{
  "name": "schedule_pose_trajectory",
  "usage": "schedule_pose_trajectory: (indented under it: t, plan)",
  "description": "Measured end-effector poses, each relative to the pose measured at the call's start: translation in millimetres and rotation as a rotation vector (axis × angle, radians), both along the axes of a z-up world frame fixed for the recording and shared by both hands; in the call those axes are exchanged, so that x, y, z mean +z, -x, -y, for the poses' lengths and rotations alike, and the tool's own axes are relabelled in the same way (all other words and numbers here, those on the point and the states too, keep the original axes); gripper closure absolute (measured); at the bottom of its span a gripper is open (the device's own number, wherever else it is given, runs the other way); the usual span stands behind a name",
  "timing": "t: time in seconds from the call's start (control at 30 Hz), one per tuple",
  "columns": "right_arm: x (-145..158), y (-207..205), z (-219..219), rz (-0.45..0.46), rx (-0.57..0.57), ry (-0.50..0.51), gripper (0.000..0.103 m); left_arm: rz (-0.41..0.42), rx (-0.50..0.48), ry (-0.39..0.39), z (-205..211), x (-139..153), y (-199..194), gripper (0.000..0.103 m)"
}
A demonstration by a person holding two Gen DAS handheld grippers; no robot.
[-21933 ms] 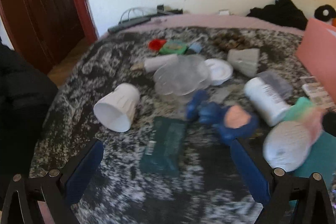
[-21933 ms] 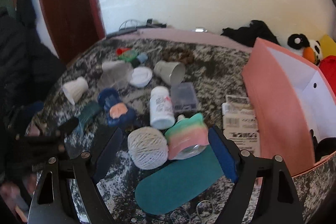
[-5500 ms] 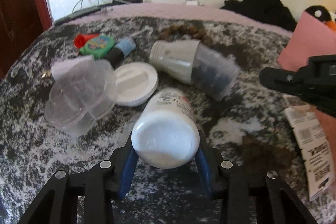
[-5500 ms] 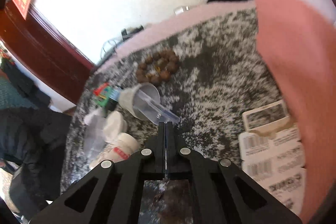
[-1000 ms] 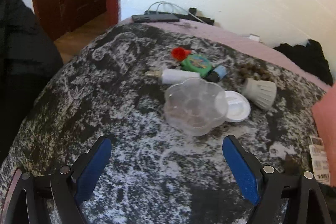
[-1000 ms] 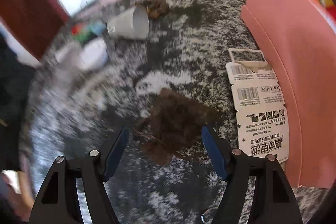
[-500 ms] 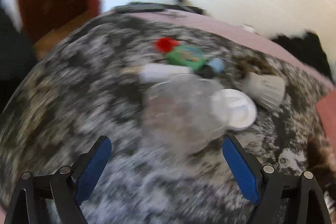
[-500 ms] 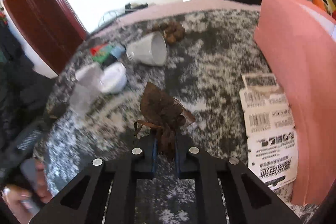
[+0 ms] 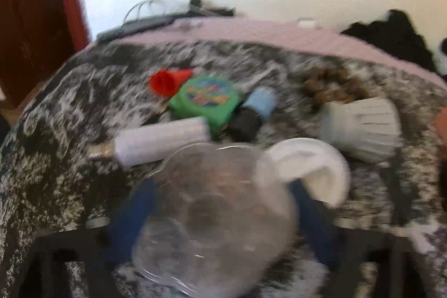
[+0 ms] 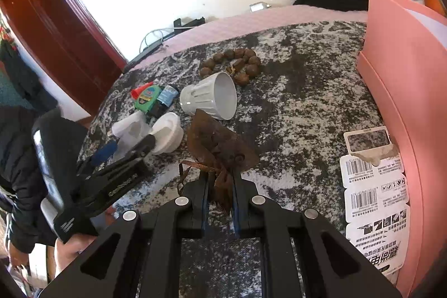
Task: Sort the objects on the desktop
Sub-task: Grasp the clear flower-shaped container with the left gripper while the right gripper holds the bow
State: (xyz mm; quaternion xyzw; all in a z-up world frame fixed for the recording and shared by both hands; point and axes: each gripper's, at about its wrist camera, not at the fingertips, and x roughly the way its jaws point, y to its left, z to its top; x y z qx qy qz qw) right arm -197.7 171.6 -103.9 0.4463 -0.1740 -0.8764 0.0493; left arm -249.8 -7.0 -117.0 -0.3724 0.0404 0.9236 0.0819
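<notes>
My right gripper is shut on a brown leather pouch and holds it above the mottled black-and-white table. My left gripper has its blue fingers on both sides of a clear flower-shaped plastic container; the view is blurred. In the right wrist view the left gripper is at the same container. A white lid lies just right of it.
Behind lie a white tube, a red cone, a green round toy, a blue-capped vial, a tipped white cup and brown beads. A pink box and battery cards are at right.
My left gripper has moved forward and closed around the clear container. My right gripper has kept hold of the brown pouch and lifted it slightly higher.
</notes>
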Motion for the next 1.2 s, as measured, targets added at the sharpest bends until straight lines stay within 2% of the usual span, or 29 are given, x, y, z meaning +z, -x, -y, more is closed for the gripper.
schedule_pose_trajectory:
  t: [0.03,0.07,0.1,0.2,0.3,0.37,0.4,0.47,0.5,0.53,0.57,0.63,0.7,0.73,1.0,1.03,1.07,1.1,1.13,1.2]
  plan:
    - [1.4,-1.0,-1.7,-0.003,-0.003,0.002,0.090,-0.005,-0.011,0.009,-2.9,-0.4,2.8,0.066]
    - [3.7,-3.2,-3.1,-0.008,-0.005,0.006,0.090,-0.010,-0.024,0.015,-5.6,1.6,2.7,0.076]
    - [6.0,-5.7,-4.5,-0.014,-0.006,0.011,0.090,-0.001,-0.039,0.002,-6.9,6.7,-0.5,0.103]
    - [16.8,-18.9,-7.0,-0.039,-0.003,0.029,0.090,0.044,-0.024,-0.077,7.6,13.3,-7.3,0.103]
    - [24.9,-34.4,-8.8,-0.052,-0.004,0.053,0.090,0.089,0.047,-0.110,37.6,2.1,-12.9,0.099]
    - [30.1,-41.4,-8.9,-0.061,0.005,0.038,0.090,0.098,0.111,-0.091,60.8,-11.2,-18.8,0.098]
    - [32.7,-44.7,-8.9,-0.065,0.011,0.029,0.090,0.086,0.113,-0.081,66.9,-14.3,-24.2,0.095]
    - [37.2,-49.3,-12.7,-0.075,0.013,0.021,0.089,0.035,0.046,-0.073,66.4,-10.7,-39.2,0.072]
    - [39.1,-50.3,-16.9,-0.079,0.008,0.024,0.089,0.010,0.013,-0.069,66.2,-8.9,-46.7,0.038]
    - [41.0,-51.3,-21.1,-0.084,0.004,0.026,0.089,-0.016,-0.021,-0.064,65.9,-7.0,-54.2,0.008]
    - [41.9,-51.5,-26.4,-0.086,-0.007,0.034,0.089,-0.058,-0.067,-0.049,61.8,-5.0,-63.7,0.003]
    - [41.8,-51.4,-36.1,-0.085,-0.028,0.058,0.089,-0.167,-0.166,0.060,40.1,-3.5,-82.2,0.001]
    - [41.9,-50.8,-40.2,-0.083,-0.035,0.066,0.089,-0.212,-0.211,0.194,18.5,-6.9,-85.1,0.001]
    - [42.2,-50.5,-40.8,-0.083,-0.034,0.063,0.089,-0.216,-0.214,0.248,11.0,-10.0,-80.6,0.001]
    - [42.1,-47.1,-39.2,-0.076,-0.008,0.050,0.088,-0.199,-0.111,0.517,-11.1,-31.3,-27.6,0.000]
    - [42.2,-47.0,-38.8,-0.076,-0.006,0.048,0.088,-0.196,-0.098,0.551,-13.8,-34.0,-20.9,0.004]
    - [42.4,-46.9,-38.4,-0.076,-0.005,0.045,0.088,-0.194,-0.084,0.584,-16.6,-36.6,-14.3,0.013]
    - [42.7,-47.2,-38.1,-0.076,-0.004,0.045,0.088,-0.189,-0.069,0.588,-14.9,-36.1,-10.9,0.072]
    - [43.4,-47.7,-37.7,-0.076,-0.003,0.046,0.088,-0.182,-0.052,0.558,-8.4,-32.0,-11.1,0.082]
    - [45.7,-49.5,-36.2,-0.081,0.003,0.048,0.088,-0.168,-0.017,0.500,4.5,-23.9,-11.4,0.082]
